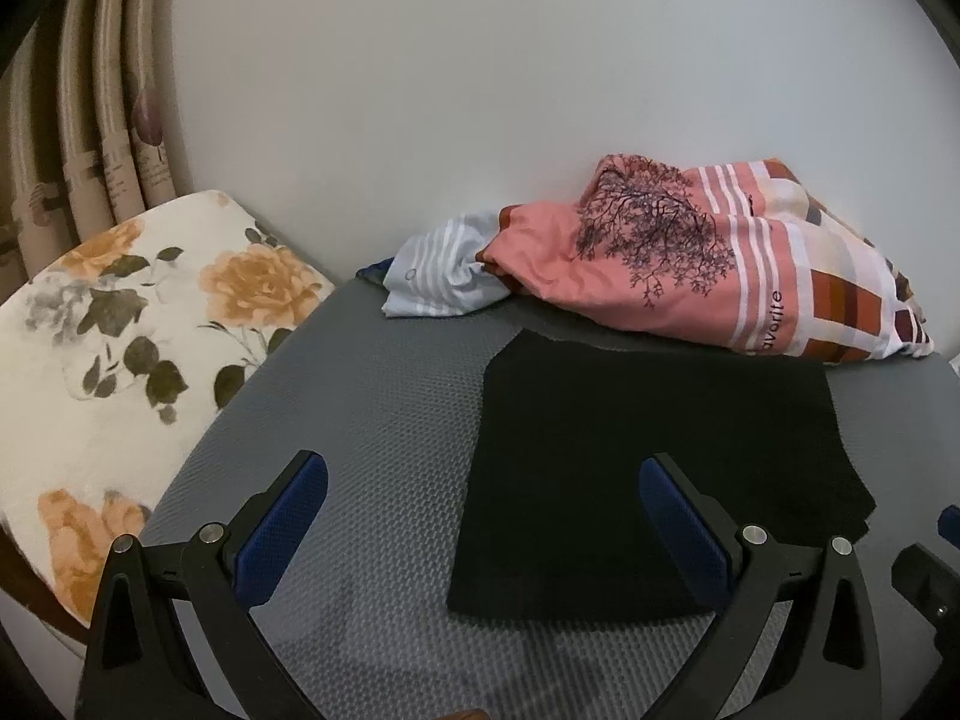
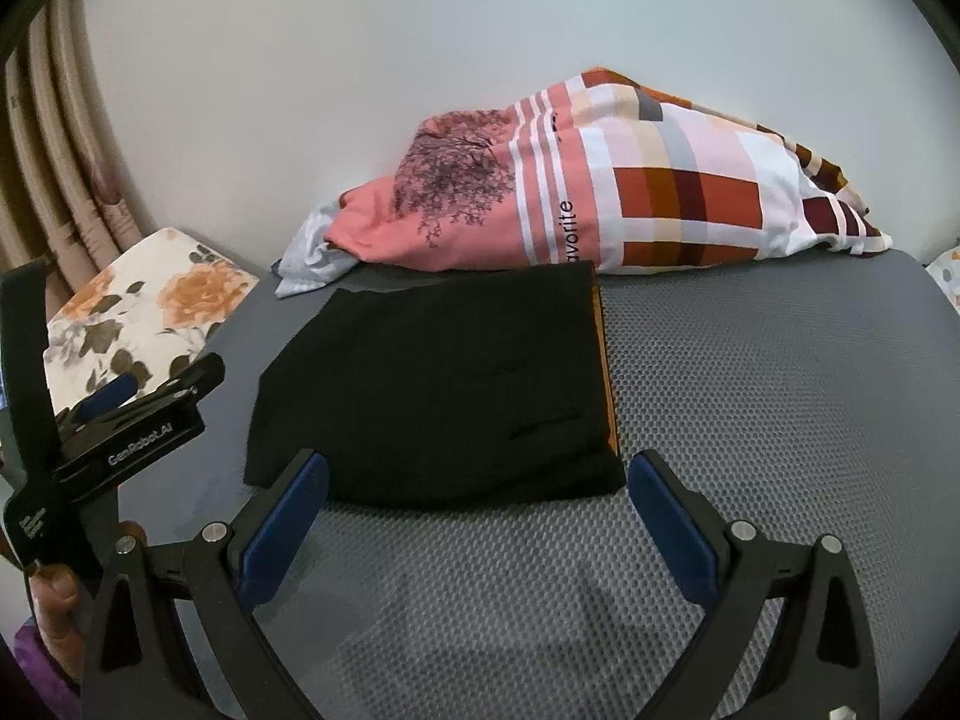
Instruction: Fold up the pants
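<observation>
Black pants (image 1: 648,468) (image 2: 444,384) lie folded into a flat, roughly square stack on the grey textured mat (image 1: 372,420) (image 2: 750,390). An orange strip shows along their right edge in the right wrist view. My left gripper (image 1: 483,501) stands open just before the pants' near left side, with nothing between its blue pads. The right gripper (image 2: 478,495) is open too, hovering at the near edge of the pants and holding nothing. In the right wrist view the left gripper (image 2: 129,387) shows at the far left, held by a hand (image 2: 57,594).
A bunched pink, white and plaid cloth (image 1: 708,258) (image 2: 600,192) lies behind the pants against the white wall. A floral cushion (image 1: 132,336) (image 2: 144,312) sits to the left, with curtains (image 1: 90,132) beyond it. Bare mat stretches right of the pants.
</observation>
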Motion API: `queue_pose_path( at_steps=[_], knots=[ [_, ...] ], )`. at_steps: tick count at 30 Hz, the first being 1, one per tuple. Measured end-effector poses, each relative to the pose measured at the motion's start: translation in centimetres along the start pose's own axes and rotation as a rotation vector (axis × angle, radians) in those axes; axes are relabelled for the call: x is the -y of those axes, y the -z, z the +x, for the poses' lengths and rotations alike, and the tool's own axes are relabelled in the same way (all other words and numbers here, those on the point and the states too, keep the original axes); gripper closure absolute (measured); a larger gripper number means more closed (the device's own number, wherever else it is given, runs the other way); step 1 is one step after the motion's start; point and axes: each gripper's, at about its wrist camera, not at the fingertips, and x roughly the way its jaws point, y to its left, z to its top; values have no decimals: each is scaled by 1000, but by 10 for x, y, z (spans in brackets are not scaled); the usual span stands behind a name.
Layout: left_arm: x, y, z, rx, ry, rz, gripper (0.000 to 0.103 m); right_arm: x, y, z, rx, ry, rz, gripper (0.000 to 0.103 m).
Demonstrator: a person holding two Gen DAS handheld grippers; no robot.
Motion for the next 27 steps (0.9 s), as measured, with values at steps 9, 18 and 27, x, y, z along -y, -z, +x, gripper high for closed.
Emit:
queue_pose_path(
  at_steps=[9,18,27],
  knots=[
    [8,1,23,-1,16,37,0,7,0,28,-24,22,27,3],
    [14,4,36,-9,33,70,0,10,5,46,-50,31,36,3],
    [17,7,45,-17,46,86,0,8,6,53,-64,30,35,3]
  ],
)
